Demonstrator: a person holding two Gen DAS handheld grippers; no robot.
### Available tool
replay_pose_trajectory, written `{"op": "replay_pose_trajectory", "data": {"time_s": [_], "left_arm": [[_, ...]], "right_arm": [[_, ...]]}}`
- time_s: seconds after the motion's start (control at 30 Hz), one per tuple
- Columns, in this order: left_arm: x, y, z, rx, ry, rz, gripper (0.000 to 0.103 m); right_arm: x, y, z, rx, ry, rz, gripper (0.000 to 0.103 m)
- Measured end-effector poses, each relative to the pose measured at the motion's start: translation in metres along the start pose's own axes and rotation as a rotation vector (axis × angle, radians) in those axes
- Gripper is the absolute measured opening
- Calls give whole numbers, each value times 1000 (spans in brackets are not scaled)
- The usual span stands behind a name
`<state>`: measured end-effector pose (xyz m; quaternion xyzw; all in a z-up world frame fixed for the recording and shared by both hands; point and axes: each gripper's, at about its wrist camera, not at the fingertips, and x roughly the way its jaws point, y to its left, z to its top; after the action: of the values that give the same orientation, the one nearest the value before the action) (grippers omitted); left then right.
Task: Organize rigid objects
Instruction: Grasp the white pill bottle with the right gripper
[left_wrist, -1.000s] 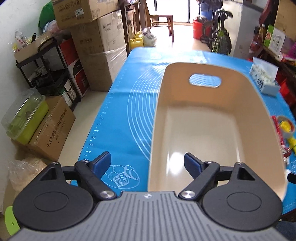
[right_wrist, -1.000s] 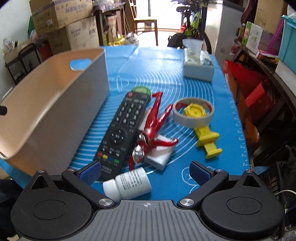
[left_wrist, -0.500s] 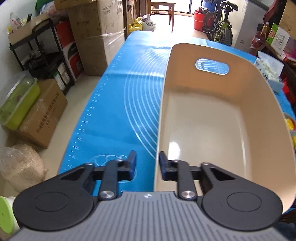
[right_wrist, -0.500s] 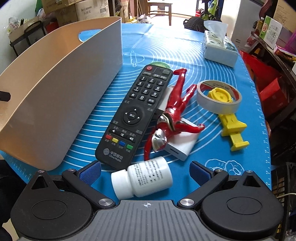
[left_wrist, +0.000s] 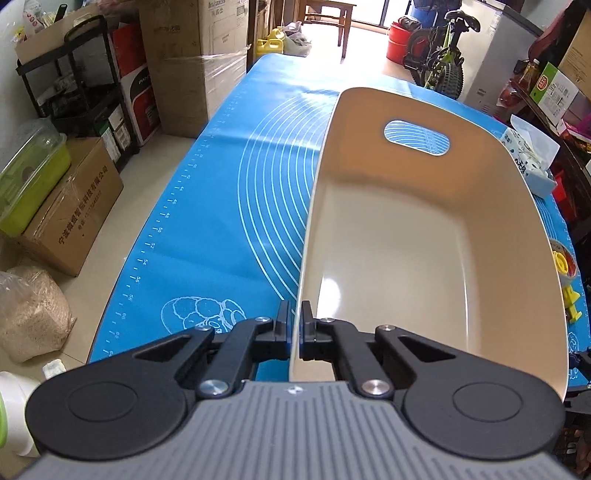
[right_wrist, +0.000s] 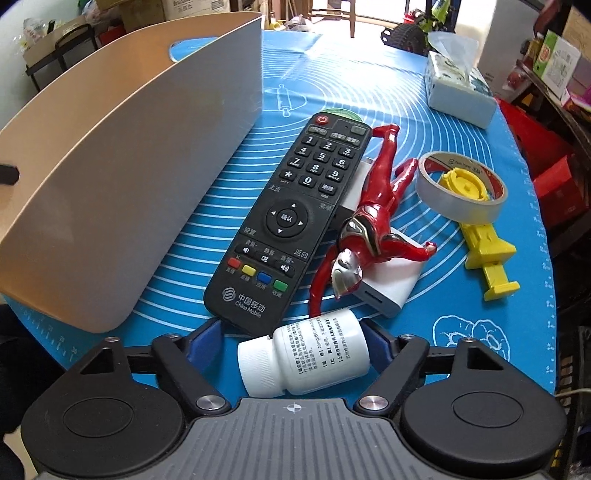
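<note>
Clamping the near left wall of the beige bin (left_wrist: 417, 236), the left gripper (left_wrist: 294, 328) sat pressed together on its rim (bin empty, by the mat's near edge). Right view: right gripper (right_wrist: 291, 341), jaws just closing, straddled the white pill bottle (right_wrist: 306, 358), lying crosswise, pads not clearly touching.

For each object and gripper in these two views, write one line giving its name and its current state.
Bin: upright, empty.
Left gripper: shut on the bin's near wall.
Right gripper: jaws have just been closing around the bottle, left pad not yet touching.
Pill bottle: lying on its side, capped.
Remote: face up.
Red figure: lying across a white box.
Tape roll: flat.
</note>
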<state>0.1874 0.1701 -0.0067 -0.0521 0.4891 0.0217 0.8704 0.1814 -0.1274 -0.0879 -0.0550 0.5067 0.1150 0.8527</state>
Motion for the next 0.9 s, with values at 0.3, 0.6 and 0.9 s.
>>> {"op": "replay_pose_trajectory", "data": {"time_s": [0.3, 0.6, 0.9], "left_arm": [[0, 2, -3, 3, -14, -15, 5], [3, 1, -3, 2, -7, -13, 5], [3, 0, -4, -4, -4, -15, 5]], "right_arm": [[-11, -2, -2, 20, -2, -14, 67], [-23, 2, 4, 13, -38, -36, 67], [-58, -1, 25, 25, -141, -66, 67]]}}
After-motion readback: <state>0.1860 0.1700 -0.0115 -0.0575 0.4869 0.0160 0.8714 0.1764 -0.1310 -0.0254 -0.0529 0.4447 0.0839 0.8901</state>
